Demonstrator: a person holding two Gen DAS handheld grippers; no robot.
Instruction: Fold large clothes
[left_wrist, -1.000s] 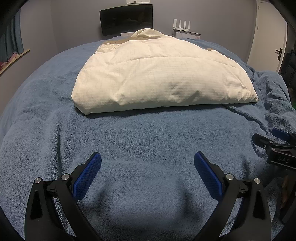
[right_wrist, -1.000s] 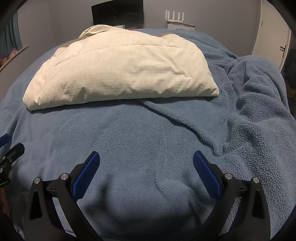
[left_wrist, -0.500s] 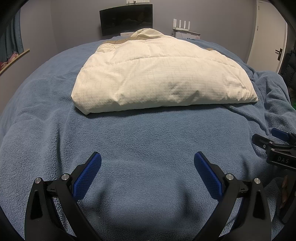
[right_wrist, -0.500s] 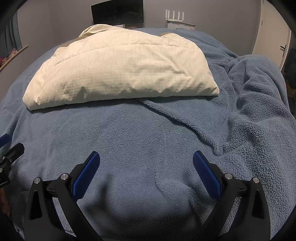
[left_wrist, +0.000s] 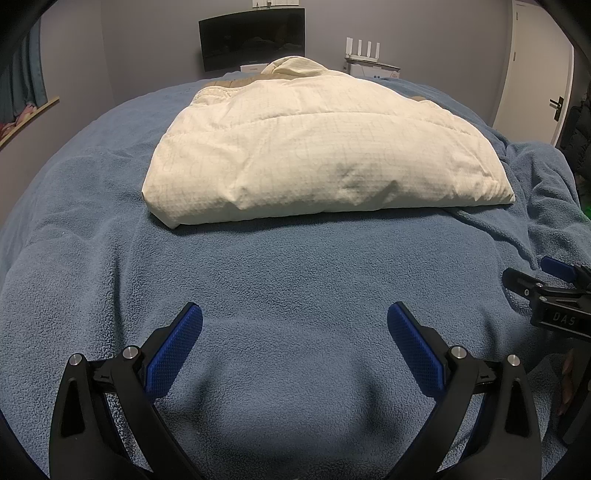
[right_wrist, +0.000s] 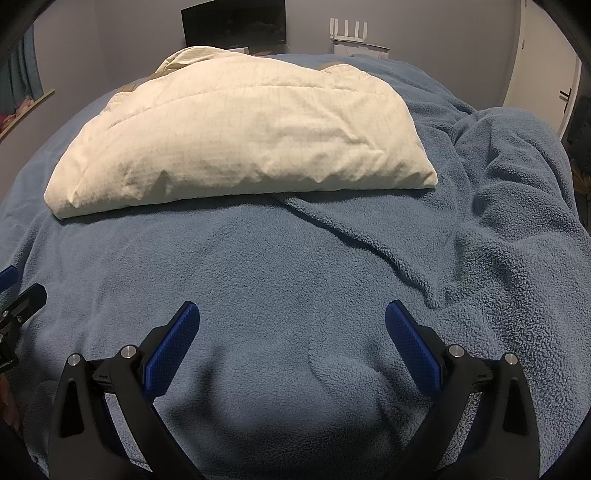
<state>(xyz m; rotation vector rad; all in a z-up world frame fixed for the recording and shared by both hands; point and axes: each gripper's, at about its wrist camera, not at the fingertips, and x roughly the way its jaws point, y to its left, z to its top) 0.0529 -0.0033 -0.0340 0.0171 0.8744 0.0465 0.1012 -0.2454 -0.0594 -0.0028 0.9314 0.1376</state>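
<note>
A cream quilted puffy garment lies folded into a thick bundle on the blue fleece blanket, far from both grippers; it also shows in the right wrist view. My left gripper is open and empty, low over the blanket near the front. My right gripper is open and empty beside it, also over bare blanket. The right gripper's tip shows at the right edge of the left wrist view, and the left gripper's tip at the left edge of the right wrist view.
The blanket is wrinkled on the right side. Behind the bed stand a dark monitor and a white router against the grey wall. A white door is at the far right.
</note>
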